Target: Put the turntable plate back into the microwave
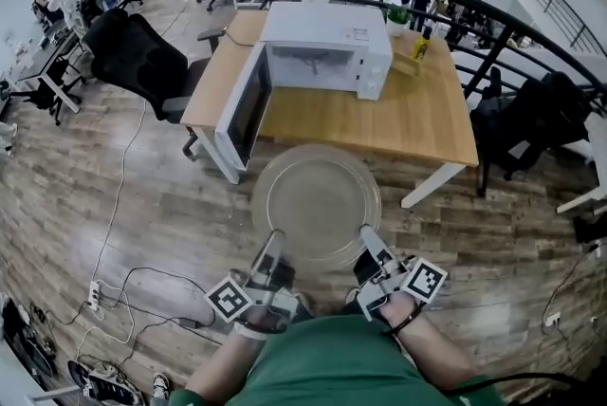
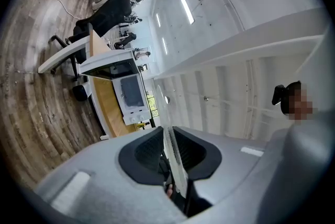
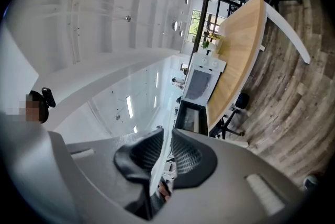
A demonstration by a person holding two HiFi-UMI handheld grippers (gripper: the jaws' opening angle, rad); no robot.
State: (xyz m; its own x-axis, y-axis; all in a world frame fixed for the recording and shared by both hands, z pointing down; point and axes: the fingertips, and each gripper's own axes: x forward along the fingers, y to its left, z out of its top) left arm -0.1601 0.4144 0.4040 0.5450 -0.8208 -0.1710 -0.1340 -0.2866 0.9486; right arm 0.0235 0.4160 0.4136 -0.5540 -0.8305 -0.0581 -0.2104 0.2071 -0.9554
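Observation:
The clear glass turntable plate (image 1: 316,203) hangs level above the wooden floor, in front of the table. My left gripper (image 1: 274,248) is shut on its near left rim, and my right gripper (image 1: 368,243) is shut on its near right rim. In the left gripper view the plate (image 2: 172,152) shows edge-on between the black pads (image 2: 141,154). The right gripper view shows the plate's edge (image 3: 166,150) pinched the same way. The white microwave (image 1: 327,47) stands on the wooden table (image 1: 398,115), its door (image 1: 244,105) swung open to the left and its cavity facing me.
A black office chair (image 1: 140,61) stands left of the table, and another chair (image 1: 531,124) at its right. A small green plant (image 1: 397,15) and a yellow bottle (image 1: 421,44) sit behind the microwave. Cables and a power strip (image 1: 95,296) lie on the floor at left.

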